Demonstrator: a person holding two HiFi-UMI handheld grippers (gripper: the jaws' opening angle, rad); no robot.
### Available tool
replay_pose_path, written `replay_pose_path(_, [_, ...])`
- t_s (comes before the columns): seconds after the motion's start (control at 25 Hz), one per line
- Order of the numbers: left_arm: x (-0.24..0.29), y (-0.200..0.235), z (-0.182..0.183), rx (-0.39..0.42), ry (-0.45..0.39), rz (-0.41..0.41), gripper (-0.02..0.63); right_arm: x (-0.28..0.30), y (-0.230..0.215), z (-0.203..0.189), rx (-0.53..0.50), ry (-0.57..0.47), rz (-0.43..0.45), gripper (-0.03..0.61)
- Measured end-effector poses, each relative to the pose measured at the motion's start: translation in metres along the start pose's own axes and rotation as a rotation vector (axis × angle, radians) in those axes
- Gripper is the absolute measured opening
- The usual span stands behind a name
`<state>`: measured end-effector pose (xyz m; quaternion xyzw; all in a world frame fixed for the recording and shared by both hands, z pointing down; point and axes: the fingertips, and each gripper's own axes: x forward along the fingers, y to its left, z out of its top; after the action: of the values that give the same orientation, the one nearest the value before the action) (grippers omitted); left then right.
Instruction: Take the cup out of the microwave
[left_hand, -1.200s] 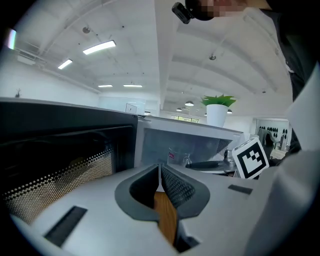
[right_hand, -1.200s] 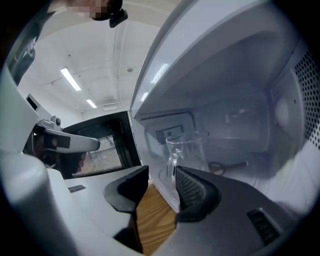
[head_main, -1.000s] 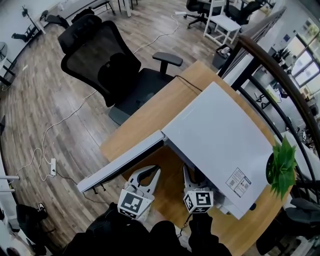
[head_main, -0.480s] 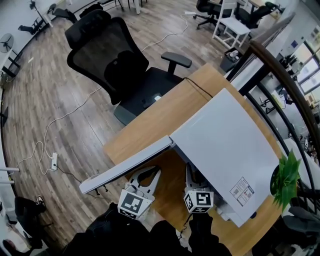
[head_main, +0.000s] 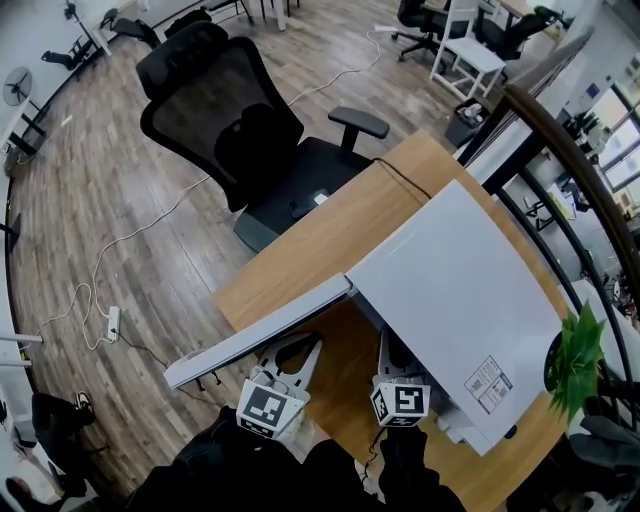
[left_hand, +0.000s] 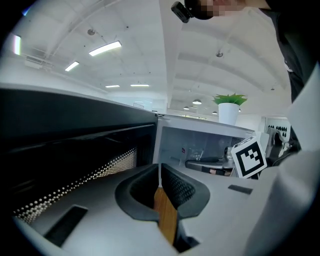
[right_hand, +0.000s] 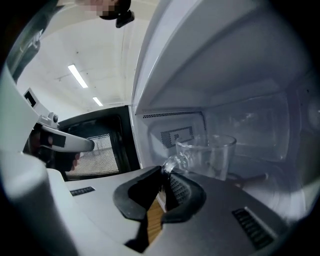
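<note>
A white microwave stands on the wooden table with its door swung open to the left. Inside it stands a clear glass cup with its handle turned toward me. My right gripper reaches into the cavity; its jaws have just been closing and now pinch that handle. In the head view the right gripper is half hidden under the microwave's top. My left gripper hangs in front of the open door, shut with nothing in it, its pads nearly together.
A black office chair stands beyond the table's far edge. A potted green plant sits to the right of the microwave. A cable and a power strip lie on the wooden floor at the left.
The head view has shifted a little, so the chair and microwave sit slightly differently in frame. Both grippers stay in about the same place at the microwave's opening.
</note>
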<state>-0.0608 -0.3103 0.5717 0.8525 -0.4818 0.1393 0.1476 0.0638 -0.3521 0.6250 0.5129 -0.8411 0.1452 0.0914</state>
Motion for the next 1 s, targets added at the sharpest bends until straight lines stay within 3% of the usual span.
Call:
replay_pose_path(0.44, [-0.027, -0.007, 0.013, 0.029, -0.030, 0.001, 0.035, -0.025, 0.022, 0.008, 0.042, -0.021, 0.031, 0.020])
replay_pose_path(1.0, [-0.103, -0.034, 0.021, 0.071, -0.076, -0.015, 0.035, -0.097, 0.082, 0.018, 0.039, -0.042, 0.051, 0.020])
